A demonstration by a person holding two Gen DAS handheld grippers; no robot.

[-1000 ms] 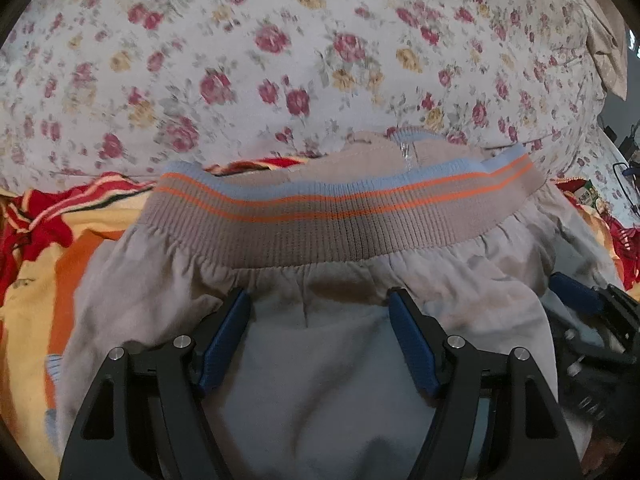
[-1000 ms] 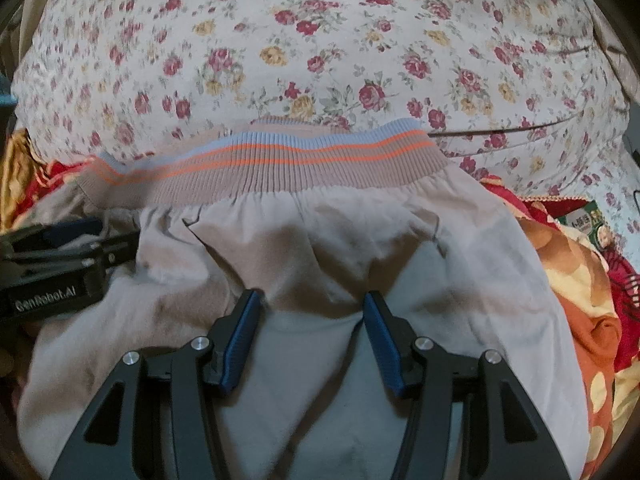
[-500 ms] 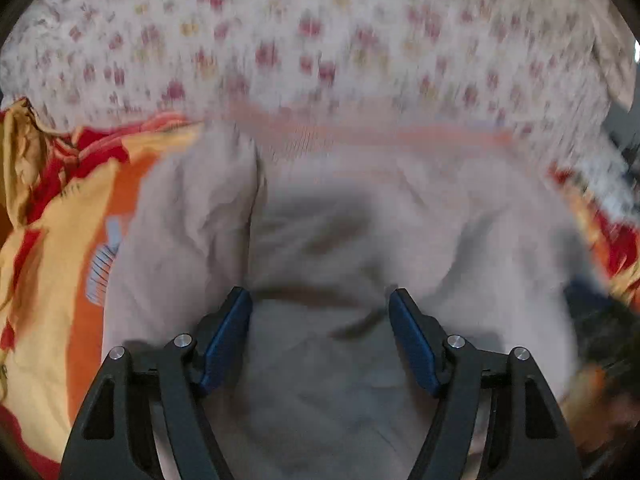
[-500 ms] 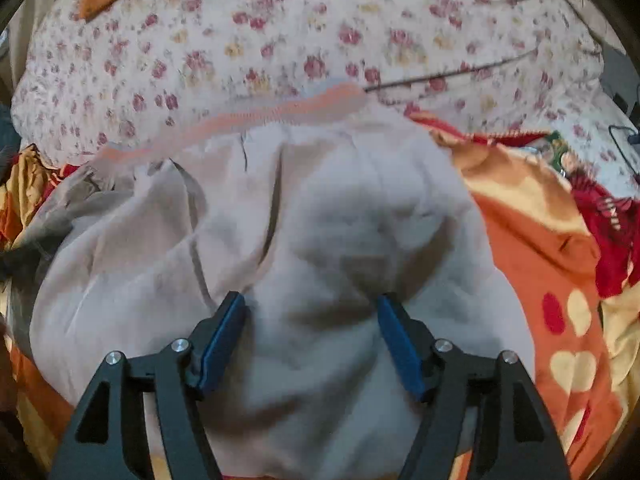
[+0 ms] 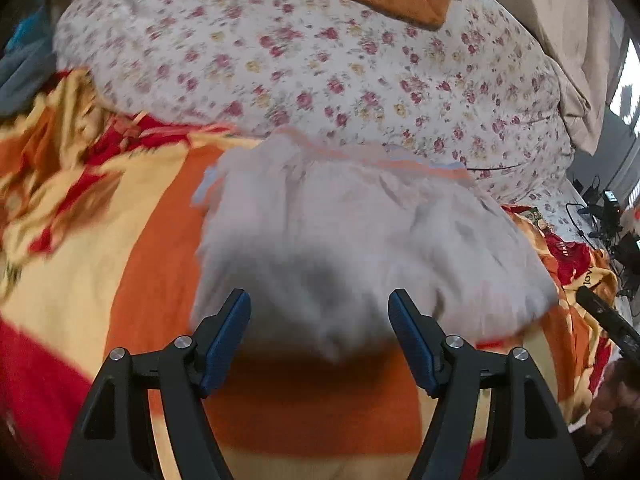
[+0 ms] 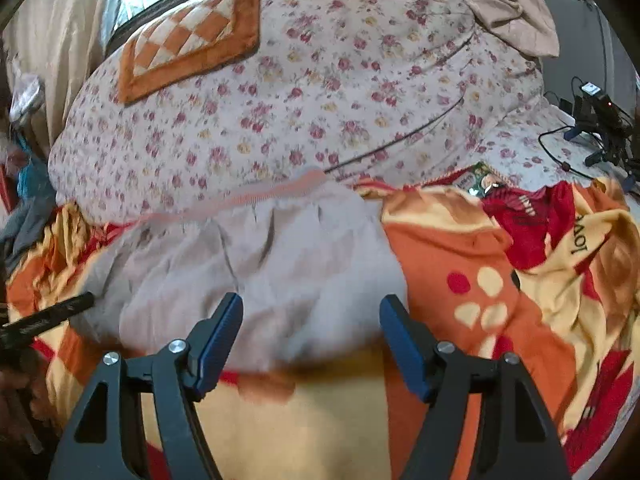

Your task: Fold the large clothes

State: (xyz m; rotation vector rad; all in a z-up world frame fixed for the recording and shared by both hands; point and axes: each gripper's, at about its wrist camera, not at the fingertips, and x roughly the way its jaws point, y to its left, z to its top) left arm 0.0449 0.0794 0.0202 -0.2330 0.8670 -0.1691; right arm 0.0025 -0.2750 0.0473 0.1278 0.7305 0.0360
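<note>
Beige-grey trousers (image 5: pixel 360 232) lie folded in a compact bundle on an orange, yellow and red blanket (image 5: pixel 152 248). Their ribbed waistband with orange and blue stripes (image 5: pixel 372 160) is at the far edge, against a floral duvet. My left gripper (image 5: pixel 319 332) is open and empty, just short of the bundle's near edge. In the right wrist view the trousers (image 6: pixel 256 264) sit centre-left, waistband (image 6: pixel 256 196) at the back. My right gripper (image 6: pixel 311 334) is open and empty, above the near edge. Both views are motion-blurred.
A big floral duvet (image 6: pixel 304 92) rises behind the trousers, with an orange checked cushion (image 6: pixel 188 44) on top. A red garment (image 6: pixel 532 216) and a small packet (image 6: pixel 484 180) lie at right. Cables and devices (image 6: pixel 596 120) sit far right. The other gripper's tip (image 6: pixel 48 316) shows at left.
Both grippers have pulled back and risen away from the trousers, which now lie farther off. More blanket and the duvet with its cushion have come into view.
</note>
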